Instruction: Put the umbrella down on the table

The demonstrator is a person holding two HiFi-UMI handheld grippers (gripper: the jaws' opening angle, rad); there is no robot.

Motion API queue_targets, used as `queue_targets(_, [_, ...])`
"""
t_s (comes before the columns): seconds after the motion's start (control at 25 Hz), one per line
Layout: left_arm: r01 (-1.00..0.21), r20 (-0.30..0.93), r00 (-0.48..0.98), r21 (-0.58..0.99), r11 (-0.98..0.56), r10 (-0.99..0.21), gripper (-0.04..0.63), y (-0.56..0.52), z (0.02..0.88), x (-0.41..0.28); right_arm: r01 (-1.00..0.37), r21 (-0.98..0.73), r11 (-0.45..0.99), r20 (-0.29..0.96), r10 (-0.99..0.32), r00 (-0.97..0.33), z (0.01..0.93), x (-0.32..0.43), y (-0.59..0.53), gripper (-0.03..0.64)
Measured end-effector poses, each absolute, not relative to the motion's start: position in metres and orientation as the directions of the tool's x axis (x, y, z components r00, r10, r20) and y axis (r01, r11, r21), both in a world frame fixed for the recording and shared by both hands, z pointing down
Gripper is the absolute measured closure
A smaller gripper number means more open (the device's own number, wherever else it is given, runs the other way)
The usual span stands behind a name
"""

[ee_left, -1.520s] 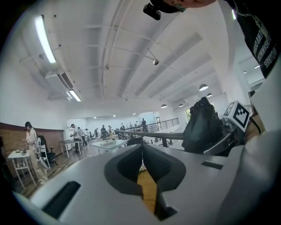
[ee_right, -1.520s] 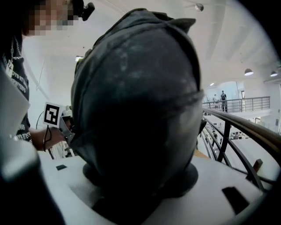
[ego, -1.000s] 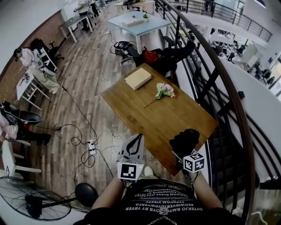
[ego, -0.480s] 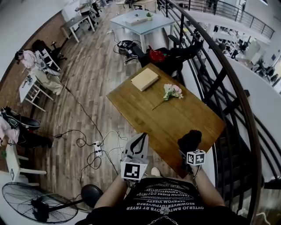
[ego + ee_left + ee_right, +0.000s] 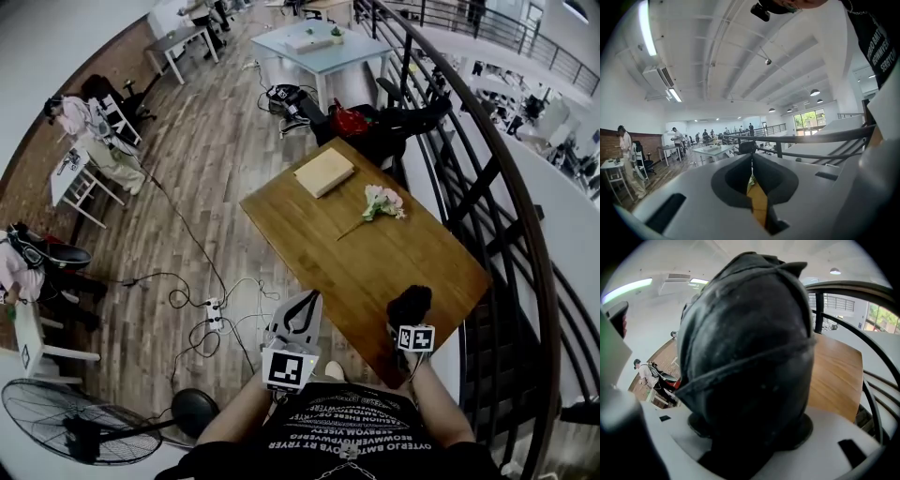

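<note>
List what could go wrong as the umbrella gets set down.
1. The umbrella hangs near the table's near corner, and the right hand-held gripper's jaws are opening around it, so it could drop to the floor.
2. The flowers lie further along the table; a long slide could hit them.

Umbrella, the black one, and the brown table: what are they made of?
The black folded umbrella looks like thin fabric, probably nylon or polyester. It is matte, with soft creases and a band wrapped round it. The brown rectangular table looks like wood or wood-look laminate with a smooth finish. Long grain streaks show, but not which of the two it is.
</note>
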State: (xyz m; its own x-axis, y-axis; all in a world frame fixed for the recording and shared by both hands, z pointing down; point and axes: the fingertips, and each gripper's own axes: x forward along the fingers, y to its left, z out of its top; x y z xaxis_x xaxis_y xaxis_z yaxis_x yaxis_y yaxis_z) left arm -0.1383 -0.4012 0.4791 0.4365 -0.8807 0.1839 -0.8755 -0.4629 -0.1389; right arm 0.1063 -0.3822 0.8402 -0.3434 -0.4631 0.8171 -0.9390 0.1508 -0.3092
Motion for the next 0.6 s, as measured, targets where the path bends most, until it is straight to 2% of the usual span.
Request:
queue_targets(0.32, [-0.871, 0.171, 0.444, -0.149, -0.469, -0.88, 0.565, -0.398, 0.481, -0.136, -0.953, -0.221, 0.208, 0.871, -0.397, -0.288, 0.871, 0.113, -0.385, 0.321])
queue_targets(0.52, [-0.875, 0.171, 0.432, -0.157, -0.457, -0.886, 0.565, -0.396, 0.48, -0.134, -0.948, -0.263, 0.181, 0.873, -0.373, -0.314, 0.886, 0.122, -0.383, 0.313])
queue_targets(0.6, [-0.875, 0.173, 0.43, -0.162, -0.456, -0.886, 0.565, -0.395, 0.481, -0.131, -0.939, -0.298, 0.17, 0.866, -0.366, -0.34, 0.887, 0.124, -0.382, 0.288])
